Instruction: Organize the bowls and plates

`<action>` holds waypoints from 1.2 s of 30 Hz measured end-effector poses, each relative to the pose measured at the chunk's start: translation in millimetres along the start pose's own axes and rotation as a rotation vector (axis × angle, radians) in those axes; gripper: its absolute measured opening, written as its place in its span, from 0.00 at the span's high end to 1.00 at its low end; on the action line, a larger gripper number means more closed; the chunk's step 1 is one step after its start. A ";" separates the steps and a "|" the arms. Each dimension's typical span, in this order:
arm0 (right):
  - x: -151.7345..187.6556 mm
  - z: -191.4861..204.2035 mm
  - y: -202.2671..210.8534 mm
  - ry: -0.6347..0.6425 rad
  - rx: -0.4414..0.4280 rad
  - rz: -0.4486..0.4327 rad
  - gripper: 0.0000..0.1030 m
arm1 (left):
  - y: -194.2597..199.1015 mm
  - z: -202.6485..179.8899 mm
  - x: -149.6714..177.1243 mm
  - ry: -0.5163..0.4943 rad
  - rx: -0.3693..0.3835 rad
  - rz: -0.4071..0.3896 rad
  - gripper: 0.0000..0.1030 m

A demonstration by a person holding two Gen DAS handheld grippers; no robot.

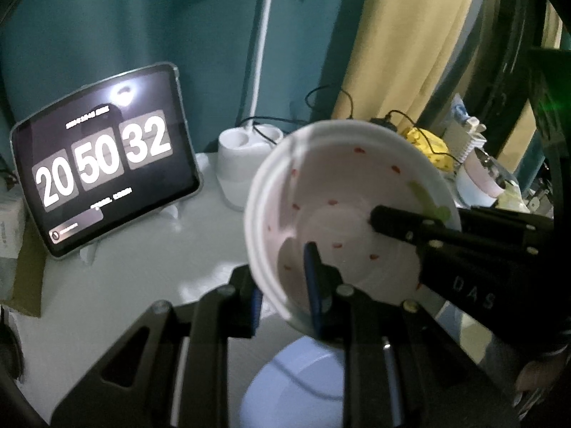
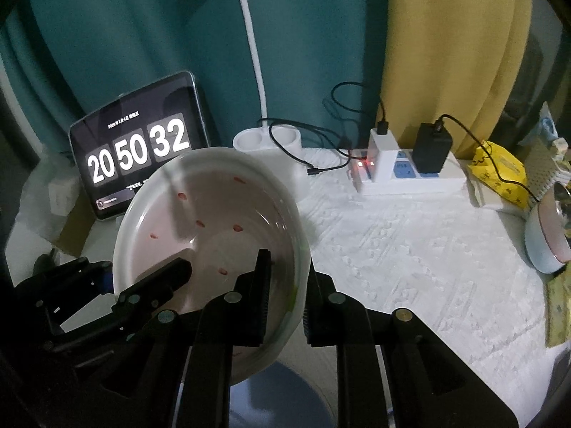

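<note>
A lived-in room of a home — likely a bedroom or study corner. Teal curtains [image 2: 142,53] and a yellow curtain [image 2: 446,53] hang behind the surface [image 2: 410,249], which wears a white textured cloth. At its back edge a tablet [image 2: 139,146] leans upright showing a flip clock, beside the white base of a desk lamp [image 2: 266,141]. Toward the back right lies a white power strip [image 2: 410,174] with chargers and black cables plugged in — next to it a yellow packet [image 2: 499,174]. A pastel bowl [image 2: 546,239] stands at the right edge.
</note>
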State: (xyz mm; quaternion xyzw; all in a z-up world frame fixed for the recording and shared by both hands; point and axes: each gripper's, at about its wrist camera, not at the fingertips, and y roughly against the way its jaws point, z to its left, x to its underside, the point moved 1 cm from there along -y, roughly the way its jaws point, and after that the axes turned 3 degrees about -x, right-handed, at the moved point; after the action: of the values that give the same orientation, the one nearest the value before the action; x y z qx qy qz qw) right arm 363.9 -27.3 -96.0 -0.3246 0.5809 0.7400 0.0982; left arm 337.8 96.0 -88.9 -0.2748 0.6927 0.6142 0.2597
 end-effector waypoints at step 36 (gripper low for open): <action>49.1 -50.8 99.6 -0.069 0.017 -0.104 0.84 | 58.4 -96.7 25.7 -0.093 0.045 -0.054 0.79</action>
State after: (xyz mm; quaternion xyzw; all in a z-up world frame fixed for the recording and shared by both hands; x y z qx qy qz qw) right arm 292.6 -116.1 -51.7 -0.3276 0.5658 0.7397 0.1592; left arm 276.5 3.9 -54.7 -0.2588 0.6859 0.6033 0.3141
